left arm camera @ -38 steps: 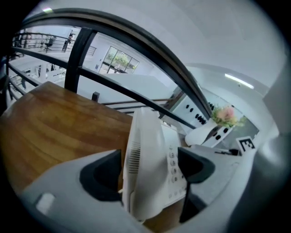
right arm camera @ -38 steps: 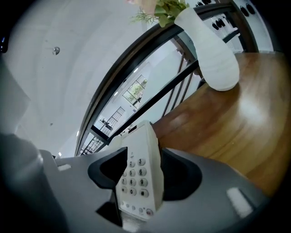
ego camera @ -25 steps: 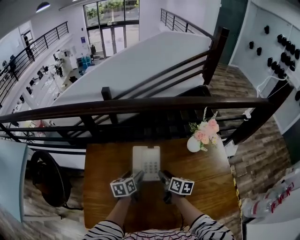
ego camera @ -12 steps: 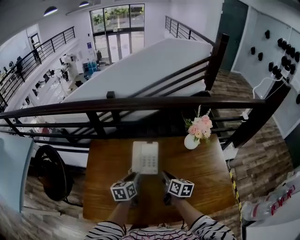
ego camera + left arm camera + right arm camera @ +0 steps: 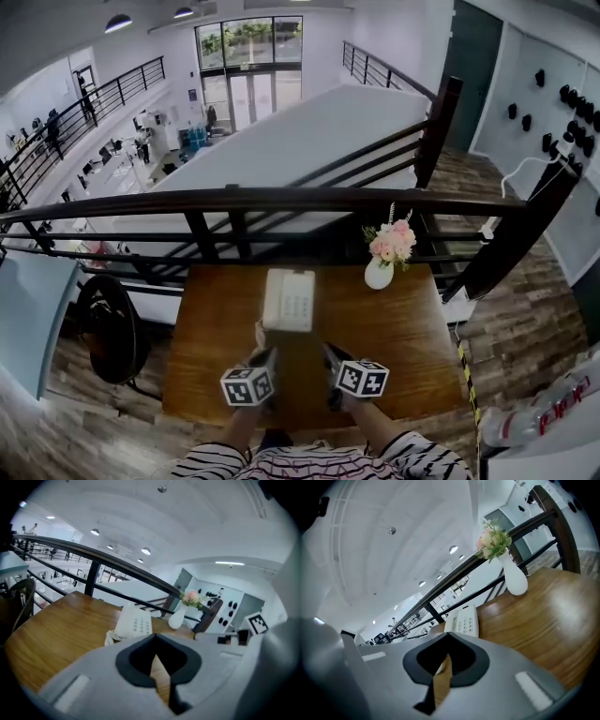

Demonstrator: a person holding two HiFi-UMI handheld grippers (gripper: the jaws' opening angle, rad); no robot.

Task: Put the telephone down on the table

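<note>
The white telephone (image 5: 289, 300) lies flat on the wooden table (image 5: 403, 328), keypad up, with its coiled cord (image 5: 108, 637) bunched at its near left corner. My left gripper (image 5: 266, 357) and right gripper (image 5: 331, 356) hover side by side nearer to me than the telephone, apart from it. In the left gripper view the jaws (image 5: 155, 635) are shut with nothing in them, and the telephone (image 5: 133, 623) lies just beyond. The right gripper view shows that gripper (image 5: 449, 635) shut and empty too, the telephone (image 5: 464, 620) ahead.
A white vase of pink flowers (image 5: 380, 270) stands at the table's far right corner. A dark railing (image 5: 281, 202) runs along the table's far edge, over a drop to a lower floor. A black chair (image 5: 103, 328) stands to the table's left.
Both grippers drew back from the telephone's near end toward me and their jaws closed. The telephone stays flat on the table.
</note>
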